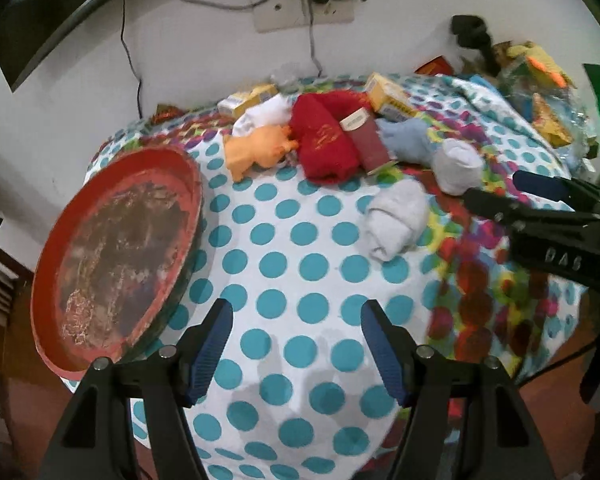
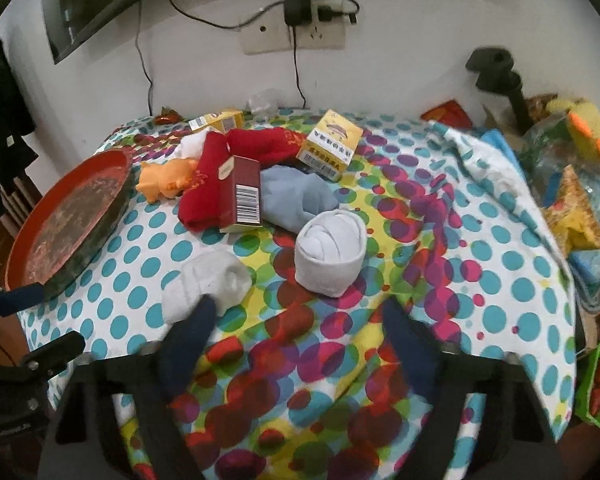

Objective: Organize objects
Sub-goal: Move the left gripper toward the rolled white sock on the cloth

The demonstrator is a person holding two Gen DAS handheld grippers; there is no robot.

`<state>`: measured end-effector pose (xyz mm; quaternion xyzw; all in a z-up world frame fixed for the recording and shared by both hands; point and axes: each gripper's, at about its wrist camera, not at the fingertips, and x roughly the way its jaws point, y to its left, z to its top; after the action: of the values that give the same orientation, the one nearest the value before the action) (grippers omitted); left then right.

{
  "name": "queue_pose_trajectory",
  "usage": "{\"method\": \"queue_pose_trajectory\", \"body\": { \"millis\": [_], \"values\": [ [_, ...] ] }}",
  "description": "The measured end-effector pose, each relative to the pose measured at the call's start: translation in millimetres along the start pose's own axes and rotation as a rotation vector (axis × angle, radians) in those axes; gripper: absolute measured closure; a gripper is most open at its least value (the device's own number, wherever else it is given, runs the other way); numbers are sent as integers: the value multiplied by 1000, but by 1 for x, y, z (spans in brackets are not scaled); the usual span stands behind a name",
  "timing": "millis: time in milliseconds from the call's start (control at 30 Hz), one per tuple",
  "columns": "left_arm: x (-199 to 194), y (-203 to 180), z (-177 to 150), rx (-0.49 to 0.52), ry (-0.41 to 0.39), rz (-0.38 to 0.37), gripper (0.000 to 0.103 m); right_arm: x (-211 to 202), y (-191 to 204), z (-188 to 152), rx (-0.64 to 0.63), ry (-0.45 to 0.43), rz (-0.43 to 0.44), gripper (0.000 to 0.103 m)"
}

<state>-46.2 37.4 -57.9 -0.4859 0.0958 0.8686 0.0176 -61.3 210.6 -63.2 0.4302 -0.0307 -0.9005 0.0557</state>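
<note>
Two grippers are in my views, both angled down over the table w/ the dotted cloth (image 1: 300,240). My left gripper (image 1: 296,320) has its blue pads apart, nothing between them, only teal dots of the cloth under it. My right gripper (image 2: 296,320) also stands w/ jaws apart; its left finger (image 2: 196,328) overlaps the near edge of the rolled white sock (image 2: 208,280), but I cannot tell if it touches, and the pads do not clamp it. A second white sock roll (image 2: 330,252) stands upright just beyond, approx. between the right fingers as I look along them. Behind these lies the pile: red cloth (image 2: 208,184), dark red box (image 2: 244,196) leaning on it, light blue cloth (image 2: 296,196) beside the box, orange toy (image 2: 164,180) at the left of the red cloth, and a yellow box (image 2: 330,144) further back, w/ another yellow box (image 2: 218,120) near the wall. The round red tray (image 1: 116,248) sits at the left edge of the table, partly over the edge, w/ no objects in it.
</note>
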Motion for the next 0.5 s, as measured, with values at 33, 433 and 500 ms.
{"method": "queue_pose_trajectory", "body": {
  "millis": [33, 433, 500],
  "values": [
    [5, 1, 2, -3, 17, -3, 35, 6, -3, 2, 5, 15, 9, 35],
    [24, -17, 18, 70, 6, -1, 35, 47, -11, 21, 22, 44, -19, 36],
    [30, -18, 23, 64, 28, -37, 35, 53, -10, 22, 20, 48, -20, 43]
  ]
}}
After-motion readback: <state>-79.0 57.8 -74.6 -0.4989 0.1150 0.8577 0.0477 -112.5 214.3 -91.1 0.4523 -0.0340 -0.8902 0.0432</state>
